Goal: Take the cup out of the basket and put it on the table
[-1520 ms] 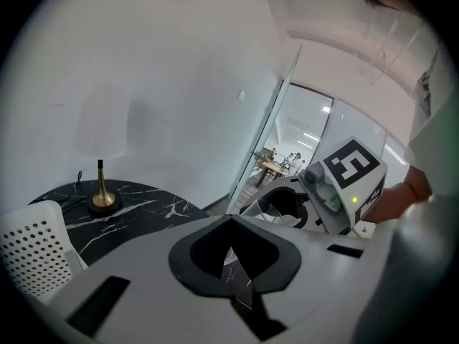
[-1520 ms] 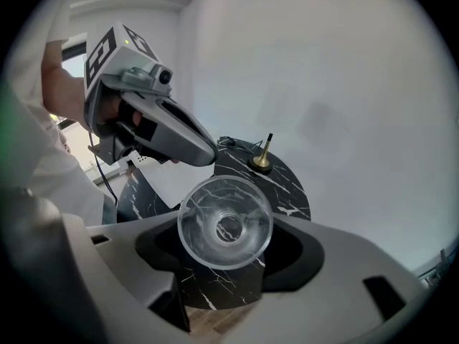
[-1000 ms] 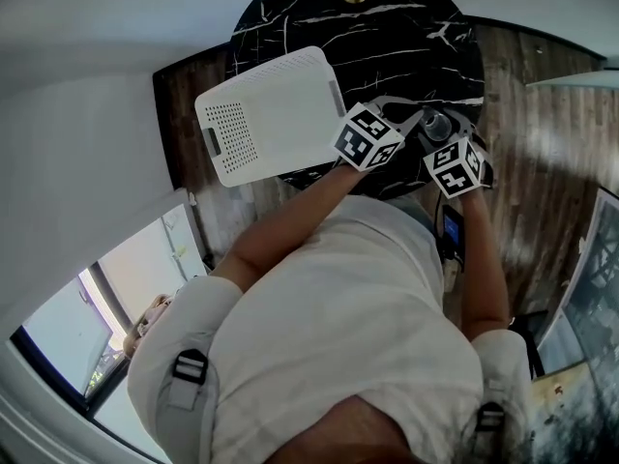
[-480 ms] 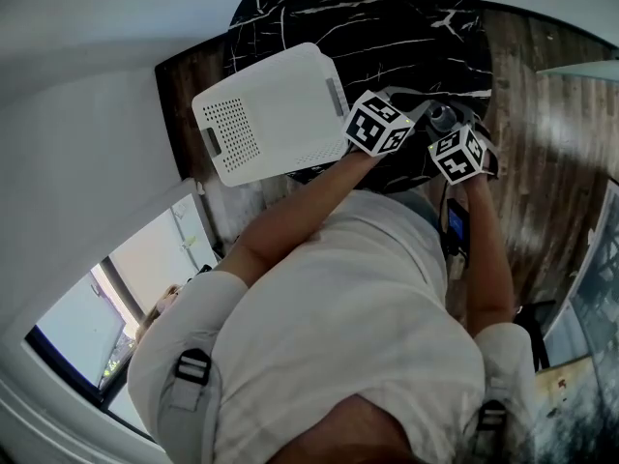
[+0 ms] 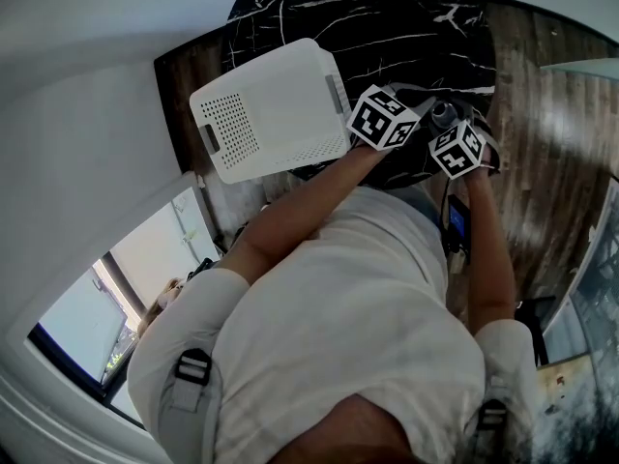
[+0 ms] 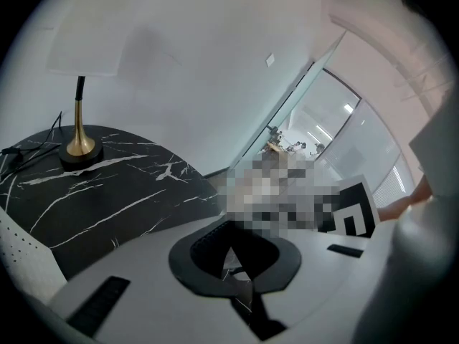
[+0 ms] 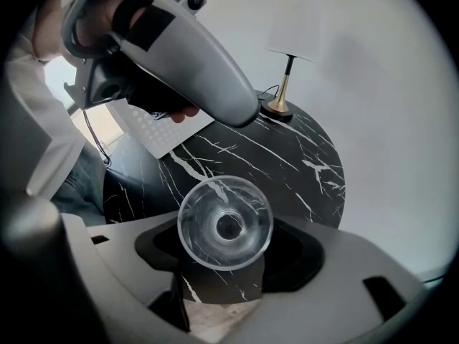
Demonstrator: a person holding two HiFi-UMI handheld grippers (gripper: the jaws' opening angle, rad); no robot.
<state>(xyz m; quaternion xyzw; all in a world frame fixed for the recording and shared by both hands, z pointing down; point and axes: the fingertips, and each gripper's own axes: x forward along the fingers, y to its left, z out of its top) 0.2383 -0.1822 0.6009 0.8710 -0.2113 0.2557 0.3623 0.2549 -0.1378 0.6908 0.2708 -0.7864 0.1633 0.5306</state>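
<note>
A clear glass cup sits mouth-on between the jaws of my right gripper, which is shut on it above the black marble table. From the head view the cup shows just beyond the right gripper's marker cube, near the table's right front edge. The white perforated basket stands on the table's left part. My left gripper hovers beside the cup, between it and the basket. Its dark pads are together with nothing held.
A lamp with a brass base stands at the table's far side, a cable beside it. Wooden floor surrounds the round table. The left gripper's body hangs close above and left of the cup.
Both grippers have shifted a little farther over the table, the right one still holding the cup. The basket has stayed in place.
</note>
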